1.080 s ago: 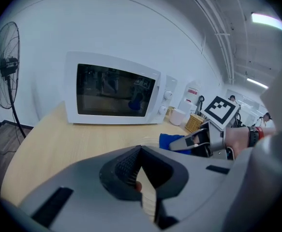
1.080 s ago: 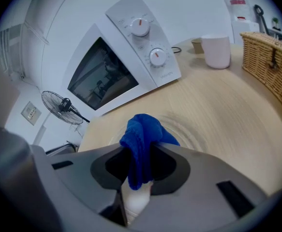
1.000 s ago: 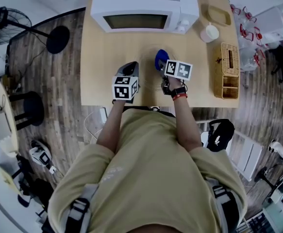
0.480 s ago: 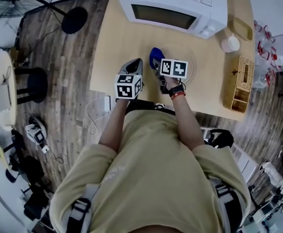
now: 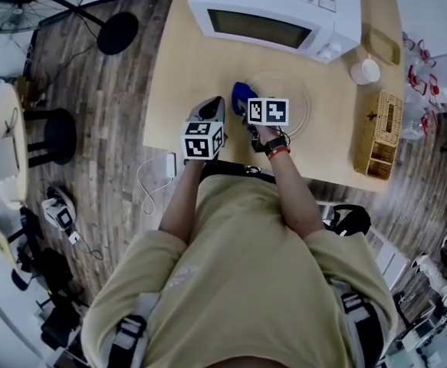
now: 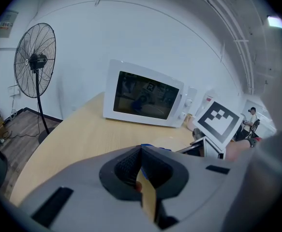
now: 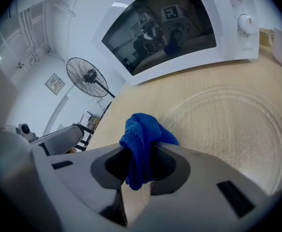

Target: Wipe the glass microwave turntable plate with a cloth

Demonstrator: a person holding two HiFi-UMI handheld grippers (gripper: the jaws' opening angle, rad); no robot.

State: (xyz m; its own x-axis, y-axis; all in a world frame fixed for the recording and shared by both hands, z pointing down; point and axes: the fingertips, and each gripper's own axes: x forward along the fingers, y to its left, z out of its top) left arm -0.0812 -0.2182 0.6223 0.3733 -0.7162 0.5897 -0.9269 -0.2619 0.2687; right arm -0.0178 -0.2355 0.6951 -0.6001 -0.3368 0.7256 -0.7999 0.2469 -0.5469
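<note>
Head view: cloth (image 5: 241, 93) at plate (image 5: 298, 98) rim

Crumpled cloth (image 7: 143, 139): solid royal blue, no pattern. Round glass turntable plate (image 7: 237, 129): clear and faintly speckled, with the table's tone showing through. Table (image 5: 185, 90): pale wood grain. Boxy microwave (image 5: 277, 10): white casing, dark door window. Left tool (image 6: 141, 154) and right tool (image 7: 140, 154): grey bodies, black inner pads, and white cubes with black square markers. Woven basket (image 5: 380, 133), right: tan. Floor (image 5: 108, 129): dark brown planks. Wristband (image 5: 282, 152): red.
</note>
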